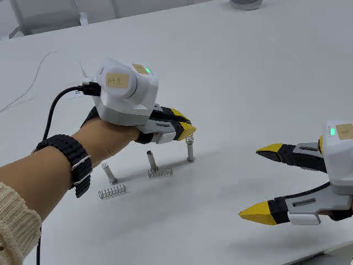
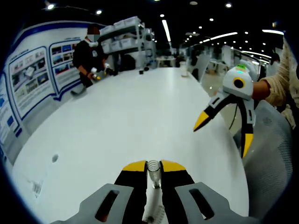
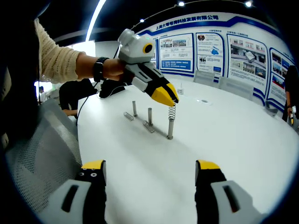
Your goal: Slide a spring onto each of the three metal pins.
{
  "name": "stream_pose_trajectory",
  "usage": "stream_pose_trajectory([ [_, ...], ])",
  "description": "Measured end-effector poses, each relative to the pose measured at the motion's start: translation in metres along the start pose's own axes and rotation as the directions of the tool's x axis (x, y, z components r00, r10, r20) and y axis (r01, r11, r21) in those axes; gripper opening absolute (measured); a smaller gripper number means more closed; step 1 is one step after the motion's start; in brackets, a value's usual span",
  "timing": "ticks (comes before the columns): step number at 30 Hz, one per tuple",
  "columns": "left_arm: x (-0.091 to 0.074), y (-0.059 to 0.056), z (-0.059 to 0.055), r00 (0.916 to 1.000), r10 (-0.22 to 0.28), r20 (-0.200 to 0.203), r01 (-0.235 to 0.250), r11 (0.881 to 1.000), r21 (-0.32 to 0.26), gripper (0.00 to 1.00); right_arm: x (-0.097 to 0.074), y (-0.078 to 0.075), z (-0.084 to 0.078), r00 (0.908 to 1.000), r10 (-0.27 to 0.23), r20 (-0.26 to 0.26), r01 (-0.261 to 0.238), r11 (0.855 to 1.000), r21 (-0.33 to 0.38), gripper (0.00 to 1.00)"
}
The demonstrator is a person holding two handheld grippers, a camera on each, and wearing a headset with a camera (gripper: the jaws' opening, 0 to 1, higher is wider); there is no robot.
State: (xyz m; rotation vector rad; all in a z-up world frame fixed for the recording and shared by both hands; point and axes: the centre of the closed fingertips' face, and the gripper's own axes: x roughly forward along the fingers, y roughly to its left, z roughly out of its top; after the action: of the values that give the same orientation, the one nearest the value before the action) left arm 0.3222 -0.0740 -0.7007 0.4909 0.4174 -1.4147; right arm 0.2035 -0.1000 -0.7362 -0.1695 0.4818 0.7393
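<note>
Three metal pins stand upright on the white table: the left pin [image 1: 108,172], the middle pin [image 1: 151,160] and the right pin [image 1: 190,150]. My left gripper [image 1: 189,130] is shut on a spring [image 3: 172,112], holding it upright with its lower end on top of the right pin [image 3: 170,129]. In the left gripper view that spring [image 2: 153,169] sits between the yellow tips. Two more springs lie flat, one [image 1: 160,173] by the middle pin, the other [image 1: 112,191] by the left pin. My right gripper [image 1: 249,181] hovers open to the right, holding nothing.
The white table [image 1: 248,83] runs far back. A thin cable [image 1: 33,83] trails over it at the left, and a round dark object [image 1: 246,4] sits at the far edge. A person [image 2: 91,56] stands beyond the table's far end.
</note>
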Motion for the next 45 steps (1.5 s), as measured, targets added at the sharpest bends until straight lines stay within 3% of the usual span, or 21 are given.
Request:
stream_pose_trajectory([
  [15, 0.006, 0.000, -0.008, 0.9998, -0.006, -0.020, 0.006, 1.000, 0.004, 0.10, -0.002, -0.002, -0.004, 0.9999, -0.011, -0.003, 0.011, 1.000, 0.015, 0.79],
  [45, 0.026, -0.002, -0.036, 0.9988, -0.009, -0.048, 0.009, 1.000, -0.019, 0.10, -0.002, 0.001, -0.010, 0.9998, -0.010, -0.017, 0.011, 0.999, 0.033, 0.78],
])
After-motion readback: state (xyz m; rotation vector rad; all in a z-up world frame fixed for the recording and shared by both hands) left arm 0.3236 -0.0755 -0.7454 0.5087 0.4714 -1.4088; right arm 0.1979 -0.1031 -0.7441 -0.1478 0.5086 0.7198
